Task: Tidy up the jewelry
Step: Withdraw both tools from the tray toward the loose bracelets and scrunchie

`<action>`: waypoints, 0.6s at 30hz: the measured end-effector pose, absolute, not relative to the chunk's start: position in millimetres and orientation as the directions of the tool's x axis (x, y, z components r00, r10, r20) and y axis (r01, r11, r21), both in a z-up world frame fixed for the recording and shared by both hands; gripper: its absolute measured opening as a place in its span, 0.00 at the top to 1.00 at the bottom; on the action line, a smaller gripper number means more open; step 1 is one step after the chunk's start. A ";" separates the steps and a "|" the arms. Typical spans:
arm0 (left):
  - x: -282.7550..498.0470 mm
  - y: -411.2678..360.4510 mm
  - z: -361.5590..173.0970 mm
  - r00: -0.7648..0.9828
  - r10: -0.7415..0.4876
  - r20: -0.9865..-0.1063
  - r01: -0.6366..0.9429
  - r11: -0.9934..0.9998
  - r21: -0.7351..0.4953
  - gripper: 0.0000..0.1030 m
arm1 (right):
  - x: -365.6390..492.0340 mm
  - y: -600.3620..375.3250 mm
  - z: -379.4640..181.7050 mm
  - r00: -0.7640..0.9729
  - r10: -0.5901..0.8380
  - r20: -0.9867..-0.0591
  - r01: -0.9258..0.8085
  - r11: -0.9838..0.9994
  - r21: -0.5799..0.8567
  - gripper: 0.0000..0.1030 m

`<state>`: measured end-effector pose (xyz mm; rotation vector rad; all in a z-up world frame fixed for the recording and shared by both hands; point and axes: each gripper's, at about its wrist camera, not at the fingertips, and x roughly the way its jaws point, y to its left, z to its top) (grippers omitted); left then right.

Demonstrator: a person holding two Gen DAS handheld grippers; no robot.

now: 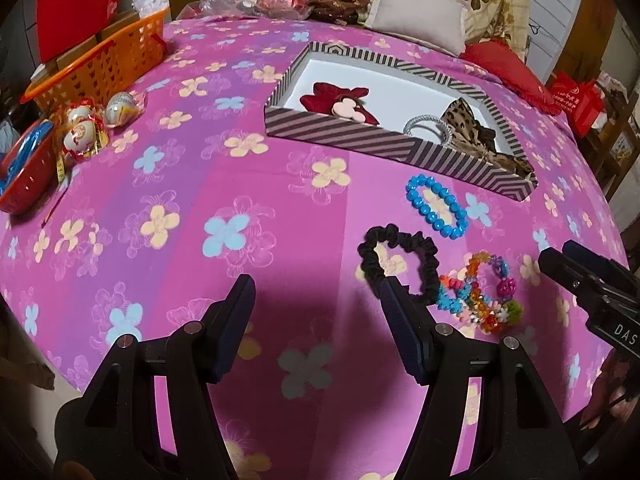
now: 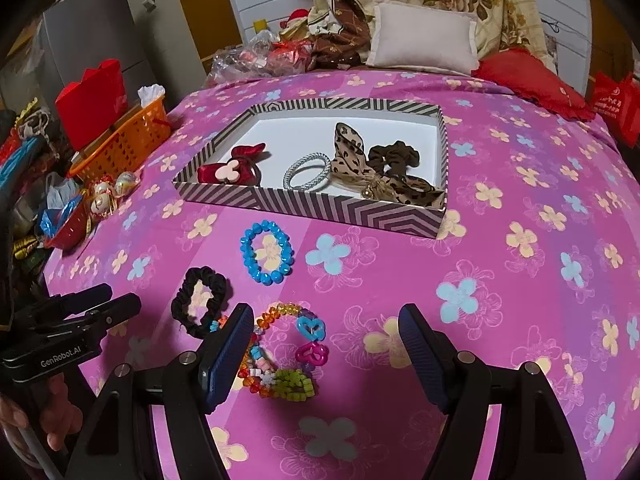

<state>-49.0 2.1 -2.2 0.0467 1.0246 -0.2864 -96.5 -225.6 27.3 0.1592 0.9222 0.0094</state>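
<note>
Pink flowered bedspread (image 2: 500, 300): colourful bracelet (image 2: 286, 354) is found between the spread right gripper (image 2: 326, 354) fingers, nearest that hand. Left gripper (image 1: 318, 326), released, is kept beside the black scrunchie (image 1: 400, 262).

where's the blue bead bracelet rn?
The blue bead bracelet lies flat on the pink bedspread, outside the striped box, just in front of its near wall, with the black scrunchie nearer the cameras.

The bedspread (image 2: 400, 280) is pink and purple with cream and pale blue flowers, and the box (image 2: 320, 204) wears black-and-grey chevron stripes around a white inside. Before it lie a bright blue bead bracelet (image 2: 266, 252), a black scrunchie (image 2: 198, 300) and a multicoloured bead bracelet (image 2: 288, 354); inside sit a leopard-print bow (image 2: 348, 148) and what looks like a dark red bow (image 2: 236, 166).
</note>
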 end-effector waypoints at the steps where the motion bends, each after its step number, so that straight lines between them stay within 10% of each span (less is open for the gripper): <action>1: -48.8 2.5 -3.4 0.484 -0.213 -0.848 0.257 0.962 -0.095 0.37 | -96.9 -227.5 26.9 0.603 0.075 -0.794 0.064 0.988 0.142 0.30; 18: -37.7 -4.4 -17.3 0.460 -0.207 -0.863 0.240 0.965 -0.104 0.37 | -122.6 -209.3 10.5 0.580 0.159 -0.799 -0.073 0.987 0.143 0.30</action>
